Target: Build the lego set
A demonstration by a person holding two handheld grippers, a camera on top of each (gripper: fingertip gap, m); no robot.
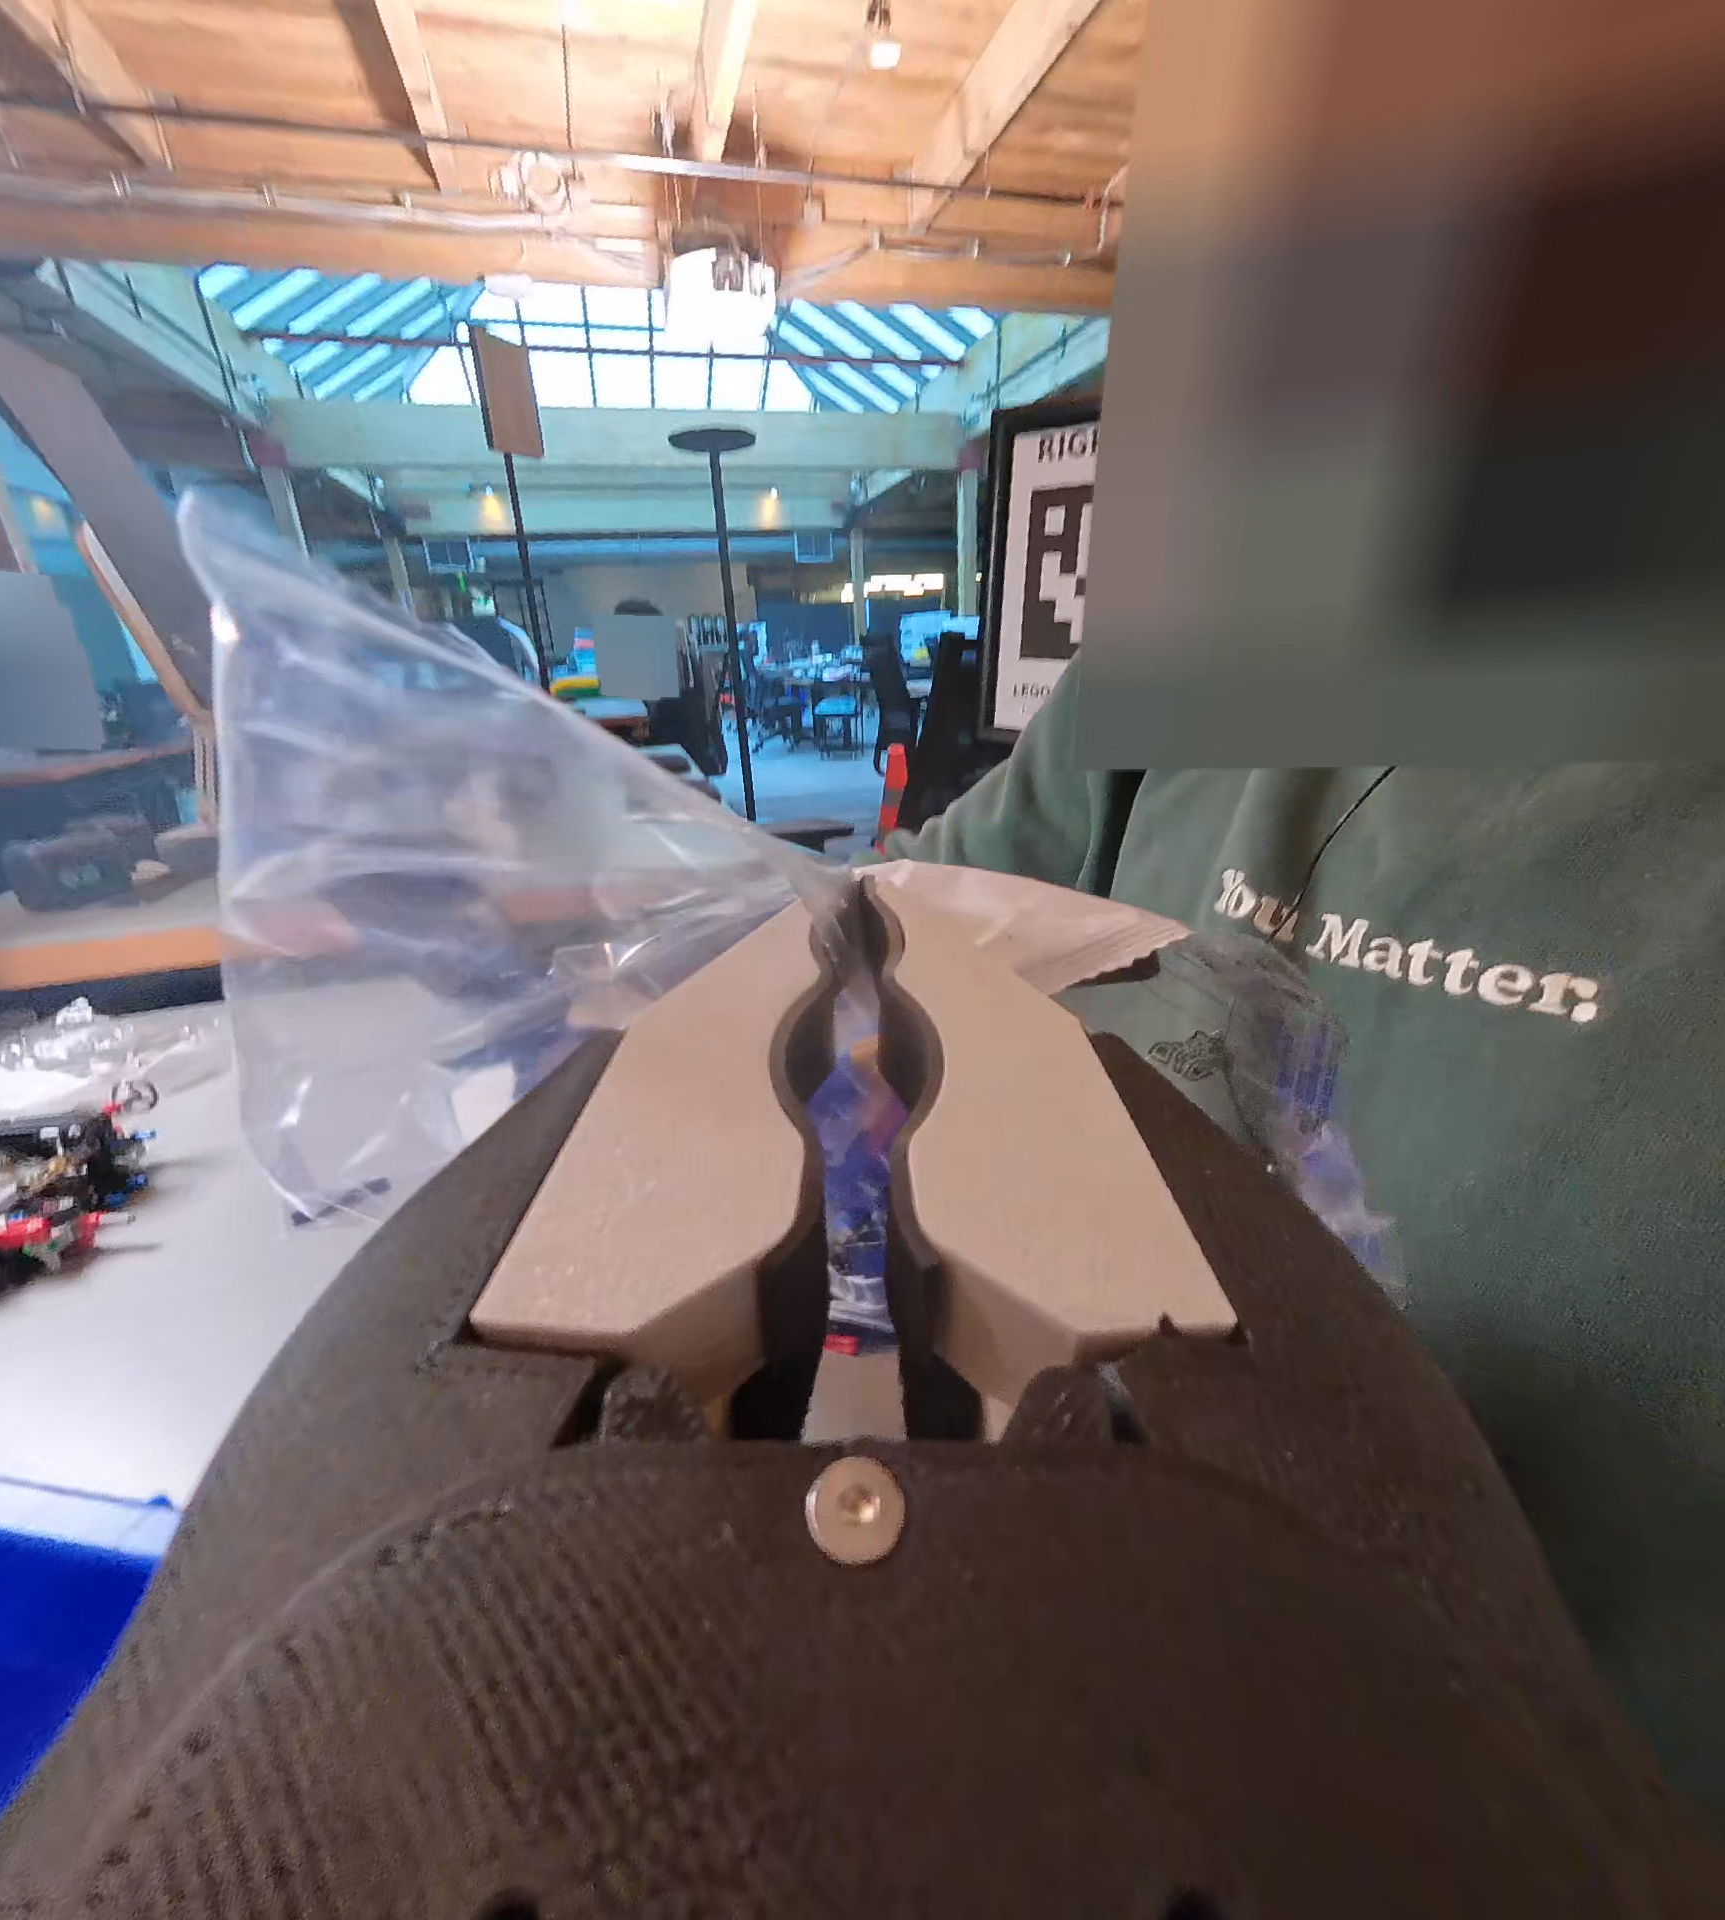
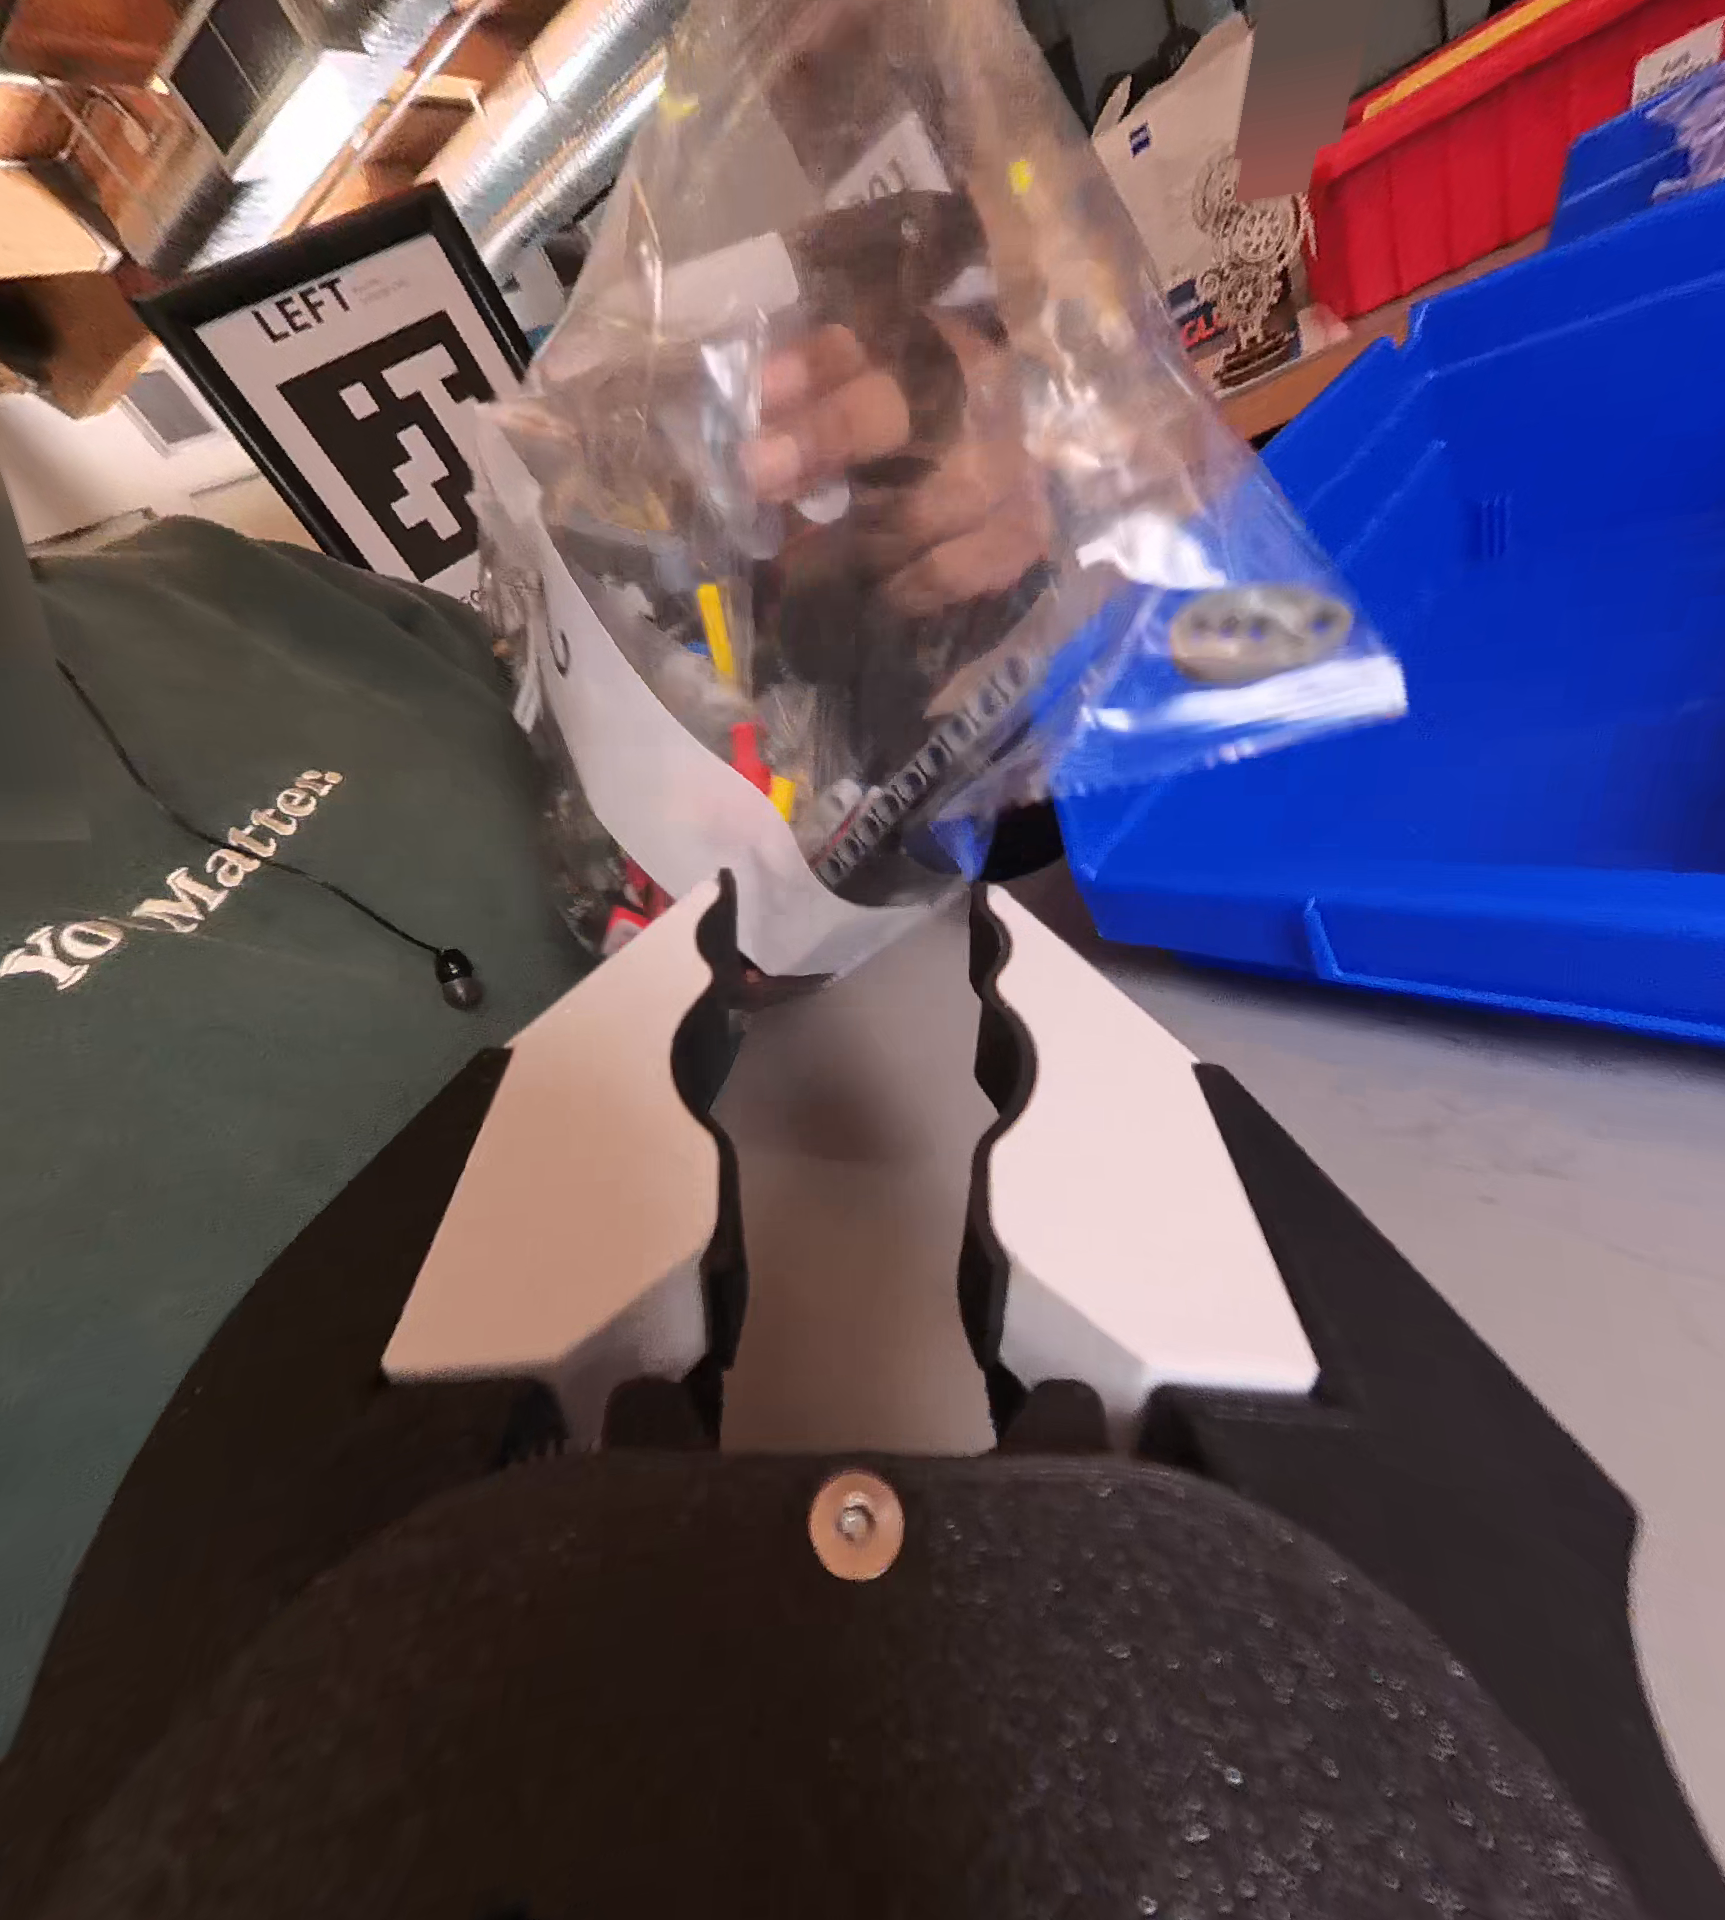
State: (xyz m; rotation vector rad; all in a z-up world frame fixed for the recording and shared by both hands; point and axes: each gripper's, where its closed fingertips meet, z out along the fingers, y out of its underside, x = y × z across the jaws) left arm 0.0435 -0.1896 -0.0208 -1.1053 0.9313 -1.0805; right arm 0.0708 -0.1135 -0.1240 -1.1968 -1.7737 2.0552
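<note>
Left claw (image 1: 863, 904) pinches bag (image 1: 442, 831) film at its tips, right claw (image 2: 853, 914) gapes empty at bag's lower corner; clamp there, pull apart slowly over worktop (image 2: 1460, 1195).

plastic bag (image 2: 837, 468): top cut off by the upper edge in the right wrist view; motion-blurred
pieces inside the plastic bag: small and smeared, kinds cannot be told
hand behind the plastic bag (image 2: 868, 457): seen only through the film, outline unclear
blue bin (image 2: 1512, 727) right of the plastic bag: cut off at the right edge
lego model (image 1: 16, 1195) left of the plastic bag: partly cut off, details too small
</note>
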